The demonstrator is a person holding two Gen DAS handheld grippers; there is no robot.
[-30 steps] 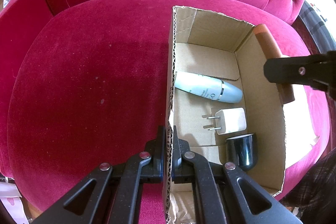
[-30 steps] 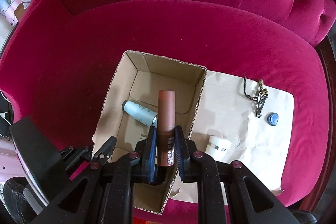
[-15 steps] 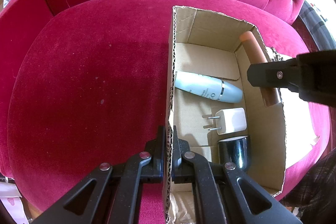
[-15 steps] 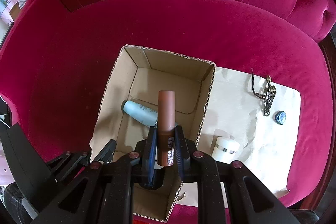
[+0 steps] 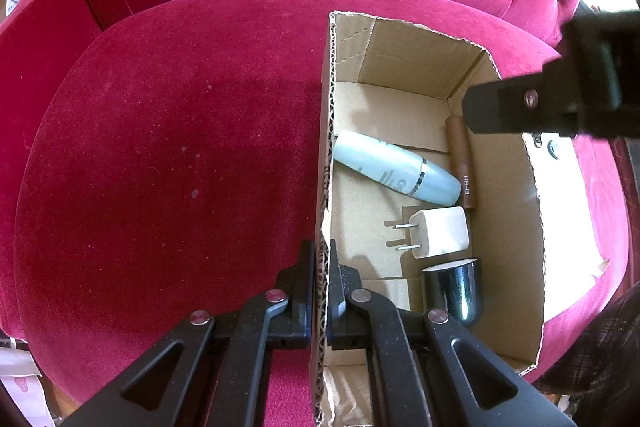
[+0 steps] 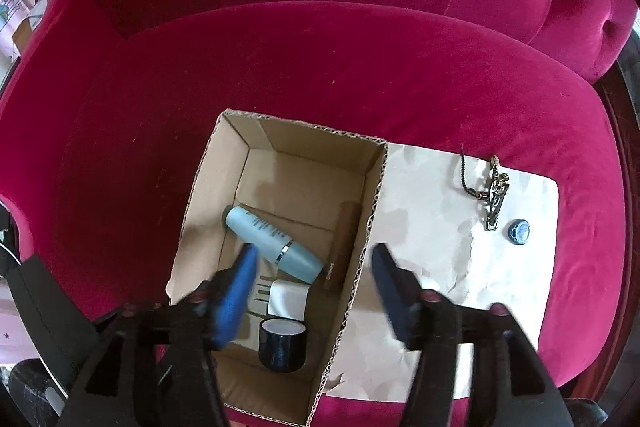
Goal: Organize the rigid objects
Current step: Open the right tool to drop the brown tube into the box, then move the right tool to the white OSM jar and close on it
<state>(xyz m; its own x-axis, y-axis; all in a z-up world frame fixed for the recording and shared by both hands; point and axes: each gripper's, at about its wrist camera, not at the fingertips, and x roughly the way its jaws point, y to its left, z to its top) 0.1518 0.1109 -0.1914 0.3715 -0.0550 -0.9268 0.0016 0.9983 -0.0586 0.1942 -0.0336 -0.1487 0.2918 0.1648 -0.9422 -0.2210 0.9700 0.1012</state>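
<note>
The box (image 6: 280, 163) sits on the pink velvet seat (image 6: 320, 59) and already holds 4 things: a pale blue bottle (image 5: 394, 173) lying slantwise, a brown tube (image 5: 464, 167) lying along the right wall just beside it, a white plug (image 5: 440, 231) with 2 metal prongs, and a dark glossy cap (image 5: 454, 289) nearest the camera. By my reading the task is well over halfway. Still outside, on the crumpled paper (image 6: 432, 235) right of the box, lie a dark cord with a brass charm (image 6: 494, 193) and a small blue round piece (image 6: 519, 228); something white shows just behind the right gripper's finger, too hidden to name. The left gripper (image 5: 319, 291) is clenched on the box's left wall, the corrugated edge pinched between its pads, steadying it. The right gripper (image 6: 314, 285) hangs over the box's right wall with its jaws opening and nothing between them; the tube lies free on the floor below. The box is raw brown corrugated card with ragged cut edges, stiff but light. The bottle is smooth plastic with a silver ring, the tube matte and cylindrical with small print, the cap mirror-shiny, the plug blocky with rounded corners. The velvet is soft and tufted with buttons.
</note>
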